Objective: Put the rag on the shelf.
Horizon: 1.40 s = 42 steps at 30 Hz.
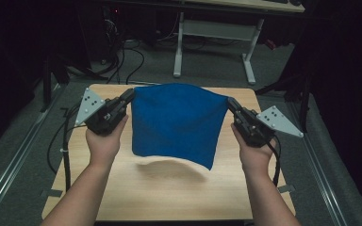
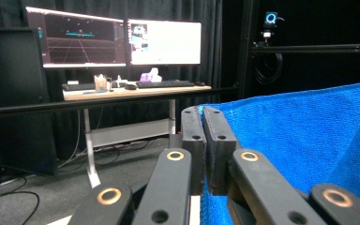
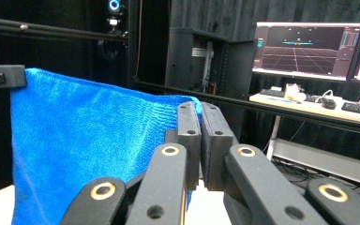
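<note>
Above the middle of the wooden table (image 1: 169,188), a blue cloth (image 1: 174,122) was held up in the air, stretched between the two grippers. Its top left corner was pinched by the left gripper (image 1: 131,94), and its top right corner by the right gripper (image 1: 230,102). The upper edge was pulled nearly taut, with a slight rise in the middle, while the rest hung down freely, clear of the tabletop. A soft shadow was cast on the wood just below its lower edge, whose right corner drooped lower than the left.

The left gripper was gripped by the left hand (image 1: 104,141) and the right gripper by the right hand (image 1: 254,153), with both forearms entering from the near edge. A grey three-cornered plate (image 1: 88,106) was carried on the left gripper, and another was seen on the right.

In the left gripper view, the jaws of the left gripper (image 2: 202,115) were closed together on the cloth (image 2: 300,140), whose corner was clamped between them and spread away to the right. In the right gripper view, the right gripper (image 3: 200,110) was likewise narrowed onto the cloth (image 3: 84,140), which ran off to the left.

On the far side of the room, a desk (image 2: 136,91) with two monitors (image 2: 164,42) and a keyboard was seen.
</note>
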{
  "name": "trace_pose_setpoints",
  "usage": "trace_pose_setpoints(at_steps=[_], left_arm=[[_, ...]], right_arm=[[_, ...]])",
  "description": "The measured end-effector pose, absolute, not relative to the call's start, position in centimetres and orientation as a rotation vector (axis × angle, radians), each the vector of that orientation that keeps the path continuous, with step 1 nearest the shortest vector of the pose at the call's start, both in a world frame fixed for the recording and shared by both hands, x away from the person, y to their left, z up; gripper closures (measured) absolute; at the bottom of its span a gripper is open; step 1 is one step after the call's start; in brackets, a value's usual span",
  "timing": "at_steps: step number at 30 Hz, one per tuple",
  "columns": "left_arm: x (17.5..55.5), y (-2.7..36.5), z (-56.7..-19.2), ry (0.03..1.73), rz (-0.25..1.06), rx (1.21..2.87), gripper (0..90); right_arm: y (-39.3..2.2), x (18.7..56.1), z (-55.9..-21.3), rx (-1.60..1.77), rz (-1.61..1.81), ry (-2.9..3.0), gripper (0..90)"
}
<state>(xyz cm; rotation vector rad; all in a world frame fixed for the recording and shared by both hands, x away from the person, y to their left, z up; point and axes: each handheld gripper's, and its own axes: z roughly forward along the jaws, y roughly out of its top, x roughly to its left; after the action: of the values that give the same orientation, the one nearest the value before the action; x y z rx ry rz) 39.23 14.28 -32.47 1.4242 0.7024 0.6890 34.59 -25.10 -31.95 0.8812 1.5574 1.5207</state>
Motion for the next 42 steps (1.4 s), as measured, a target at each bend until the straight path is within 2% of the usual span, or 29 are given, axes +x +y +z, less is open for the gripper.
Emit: trace_pose_setpoints(at_steps=[7, 20, 30, 36, 42], left_arm=[[41.6, 14.3, -31.2, 0.744, 0.707, 1.431, 88.4], [47.7, 14.2, -30.2, 0.829, 0.817, 1.509, 88.4], [51.3, 13.8, -31.0, 0.887, 0.806, 1.523, 88.4], [53.8, 13.5, -31.6, 0.927, 0.794, 1.566, 88.2], [55.9, 12.4, -34.0, 0.984, 0.801, 1.715, 88.1]], right_arm=[[-25.4, 37.0, -30.9, 0.915, 1.496, 1.546, 88.5], [-25.3, 44.0, -29.4, 0.99, 1.415, 1.566, 88.6], [-24.8, 47.1, -29.1, 1.017, 1.37, 1.566, 88.6], [-24.9, 50.8, -30.7, 1.058, 1.266, 1.628, 88.8], [-25.1, 53.0, -32.7, 1.104, 1.207, 1.681, 88.9]])
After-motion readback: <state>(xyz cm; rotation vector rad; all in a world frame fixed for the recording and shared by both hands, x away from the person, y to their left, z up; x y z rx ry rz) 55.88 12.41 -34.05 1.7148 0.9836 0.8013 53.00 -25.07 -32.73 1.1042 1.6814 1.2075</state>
